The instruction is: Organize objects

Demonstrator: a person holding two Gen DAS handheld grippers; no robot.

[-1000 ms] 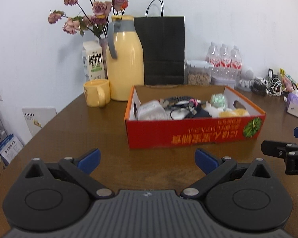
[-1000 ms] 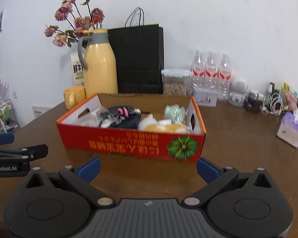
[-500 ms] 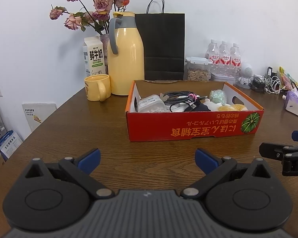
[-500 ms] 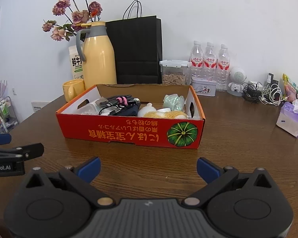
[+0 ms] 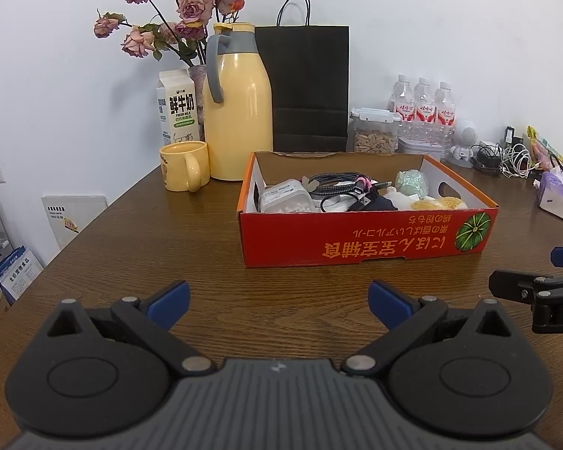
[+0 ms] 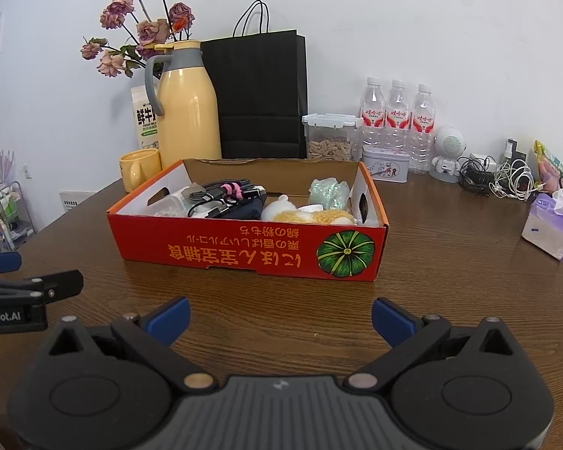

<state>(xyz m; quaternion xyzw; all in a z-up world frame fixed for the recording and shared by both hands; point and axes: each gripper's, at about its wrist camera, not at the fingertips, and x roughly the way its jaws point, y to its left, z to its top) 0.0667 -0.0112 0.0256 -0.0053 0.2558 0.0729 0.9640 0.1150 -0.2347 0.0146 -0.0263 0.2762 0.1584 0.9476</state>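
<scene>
A lived-in home or office corner — wooden table (image 5: 139,232), thermos (image 5: 240,112), milk carton (image 5: 178,107), dried roses (image 5: 176,18).

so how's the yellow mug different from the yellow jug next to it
The mug is short and squat with an open top; the jug stands much taller and is capped by a grey lid. The mug's handle is yellow like its body; the jug's handle is grey. Both are pale yellow, upright on the wooden table, left of the red box.

Bright even light, sharp, fisheye-bent edges
</scene>
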